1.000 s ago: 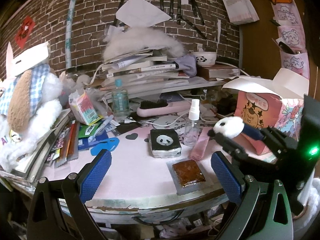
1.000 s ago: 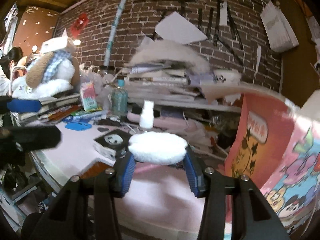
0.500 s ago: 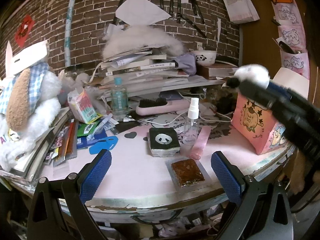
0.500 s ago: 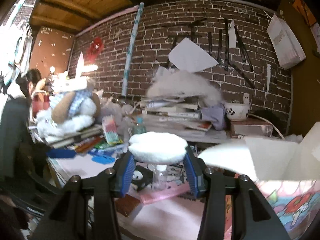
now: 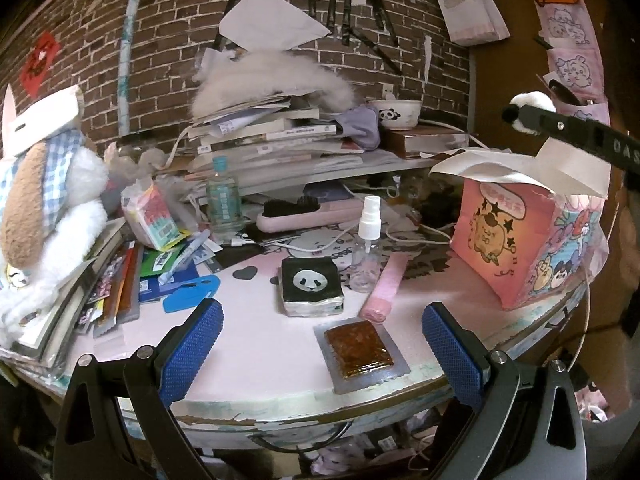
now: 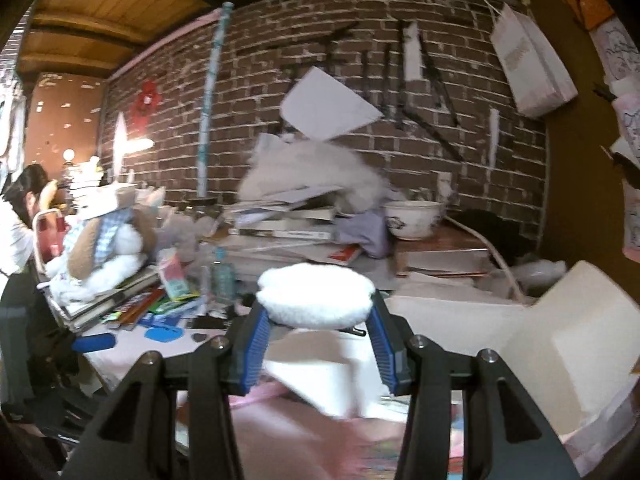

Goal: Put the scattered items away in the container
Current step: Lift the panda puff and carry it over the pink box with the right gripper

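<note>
My right gripper [image 6: 316, 344] is shut on a white fluffy plush toy [image 6: 315, 295], its blue pads pressing both sides. In the left wrist view that toy [image 5: 530, 110] hangs high at the right, above the pink cartoon paper bag [image 5: 516, 240] with its white flaps open. From the right wrist view the bag's open mouth [image 6: 532, 344] lies below and to the right of the toy. My left gripper [image 5: 320, 344] stands open near the table's front edge, nothing between its fingers. On the pink table [image 5: 256, 344] lie a panda-print box [image 5: 311, 286], a clear spray bottle [image 5: 366, 248], a pink roll [image 5: 384, 288] and a foil sauce packet [image 5: 360, 350].
A stack of books and papers [image 5: 272, 136] with a panda bowl [image 5: 394, 114] fills the back. A plush dog [image 5: 44, 184] sits on books at the left. A water bottle [image 5: 224, 200], snack packets [image 5: 152, 216], a blue card [image 5: 192, 298] and a pink brush [image 5: 308, 212] crowd the left and middle. A person [image 6: 20, 208] sits far left.
My right gripper has risen with the white plush toy from table height beside the bag to above the bag's open top. The left gripper has stayed in place.
</note>
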A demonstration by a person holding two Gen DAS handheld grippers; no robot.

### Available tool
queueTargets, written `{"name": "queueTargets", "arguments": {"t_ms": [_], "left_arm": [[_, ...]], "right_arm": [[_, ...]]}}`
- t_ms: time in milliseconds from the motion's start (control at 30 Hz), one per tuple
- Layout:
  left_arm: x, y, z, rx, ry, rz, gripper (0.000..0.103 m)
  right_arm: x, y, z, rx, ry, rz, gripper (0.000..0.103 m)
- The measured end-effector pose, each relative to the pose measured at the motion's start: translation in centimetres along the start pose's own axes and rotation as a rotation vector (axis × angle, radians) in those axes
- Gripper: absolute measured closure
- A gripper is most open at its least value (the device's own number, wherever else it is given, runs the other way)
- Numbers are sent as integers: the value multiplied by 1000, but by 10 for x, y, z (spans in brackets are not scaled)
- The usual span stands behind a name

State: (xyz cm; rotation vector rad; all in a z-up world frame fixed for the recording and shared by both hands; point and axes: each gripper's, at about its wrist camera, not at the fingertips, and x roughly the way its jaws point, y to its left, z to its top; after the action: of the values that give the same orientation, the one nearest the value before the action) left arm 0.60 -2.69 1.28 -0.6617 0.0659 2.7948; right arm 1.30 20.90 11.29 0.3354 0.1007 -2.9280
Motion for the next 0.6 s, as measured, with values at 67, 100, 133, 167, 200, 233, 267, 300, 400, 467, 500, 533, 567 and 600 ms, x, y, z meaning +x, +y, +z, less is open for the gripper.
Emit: {"name": "queueTargets", "arguments": {"t_ms": [67,100,133,167,200,233,267,300,400,467,500,533,567,600], "left_arm": [[1,-1,0,1,2,-2,3],[1,-2,0,2,2,-3,3],[1,-2,0,2,3,-4,3],[1,-2,0,2,3,-4,3],[1,-2,0,2,3,-5,3],[1,-2,0,3,3,-4,3],[0,-3,0,4,3,-5,3],[1,-3,0,4,3,-4,3],[2,-5,0,6,4,-6,3],[3,-6,0,8,5,-9,3],[4,-8,0,10,5,-10,3],[4,-8,0,12,5,-12,3],[4,-9,0,13,5,-15,3],[4,-10,1,15,6,-17,3]], "right_arm": [[-2,-15,6,7,19,-34,60],[-3,-23,9,10,29,-53,60],[-3,-31,12,14,43,-73,60],[-3,-38,14,18,55,-86,60],[-3,-46,16,25,70,-100,60],[-3,-56,18,34,92,-116,60],[-2,-63,19,41,109,-125,60],[-1,-69,20,48,126,-132,60],[3,-90,20,62,198,-160,60],[9,-103,19,76,255,-166,60],[12,-109,19,87,286,-160,60],[15,-116,18,103,327,-146,60],[18,-120,16,113,354,-134,60],[21,-123,15,121,383,-122,60]]}}
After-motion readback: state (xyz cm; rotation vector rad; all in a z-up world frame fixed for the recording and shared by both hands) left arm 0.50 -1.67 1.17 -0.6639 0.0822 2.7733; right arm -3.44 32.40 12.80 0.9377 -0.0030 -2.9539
